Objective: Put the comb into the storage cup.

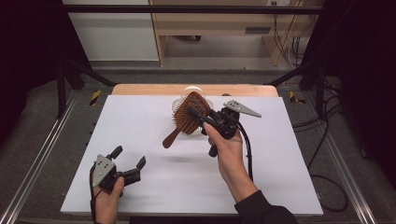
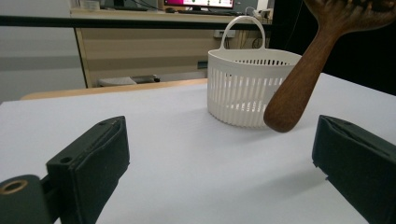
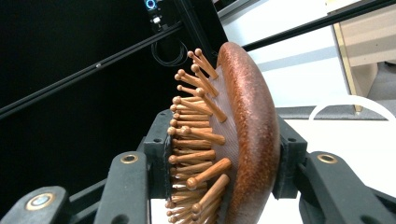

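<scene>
A brown wooden hairbrush with wooden pins is held up above the white table, handle slanting down to the left. My right gripper is shut on its head; in the right gripper view one pad presses the pins and the other the smooth back of the hairbrush. A white slatted basket with a handle stands behind the brush at the table's far edge. My left gripper rests low at the front left, jaws wide open and empty. In the left gripper view the basket and the brush handle lie ahead.
The white tabletop ends at a wooden strip at the back. Black frame posts flank the table, and cables lie on the floor at the right. A cable trails from the right gripper along the forearm.
</scene>
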Available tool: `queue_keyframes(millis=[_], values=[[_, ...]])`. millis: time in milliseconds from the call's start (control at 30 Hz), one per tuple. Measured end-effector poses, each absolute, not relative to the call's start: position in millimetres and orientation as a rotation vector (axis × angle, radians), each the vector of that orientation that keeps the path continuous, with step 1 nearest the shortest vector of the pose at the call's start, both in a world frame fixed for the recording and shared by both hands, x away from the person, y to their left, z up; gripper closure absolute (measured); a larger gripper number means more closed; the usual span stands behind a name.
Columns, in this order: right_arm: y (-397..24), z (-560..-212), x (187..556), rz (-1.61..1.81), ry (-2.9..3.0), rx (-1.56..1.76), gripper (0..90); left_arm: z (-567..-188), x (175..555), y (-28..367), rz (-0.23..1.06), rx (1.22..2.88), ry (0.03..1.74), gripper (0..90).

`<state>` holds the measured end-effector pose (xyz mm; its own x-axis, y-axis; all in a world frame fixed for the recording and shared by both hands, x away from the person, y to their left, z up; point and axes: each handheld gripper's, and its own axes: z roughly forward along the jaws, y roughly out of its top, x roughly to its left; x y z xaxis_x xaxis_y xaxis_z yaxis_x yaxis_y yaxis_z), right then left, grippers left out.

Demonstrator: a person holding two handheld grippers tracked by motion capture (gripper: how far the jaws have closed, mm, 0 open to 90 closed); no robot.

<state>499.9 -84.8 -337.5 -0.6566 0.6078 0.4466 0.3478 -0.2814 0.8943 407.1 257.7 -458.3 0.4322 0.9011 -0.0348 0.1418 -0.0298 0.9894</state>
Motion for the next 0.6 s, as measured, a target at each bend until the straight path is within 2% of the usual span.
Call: queue_keyframes(millis=[600], values=[[-78, -317, 523, 2.064, 1.702, 1.234, 52.2, -464, 412, 264, 0.771, 1.474, 1.007, 2.4]])
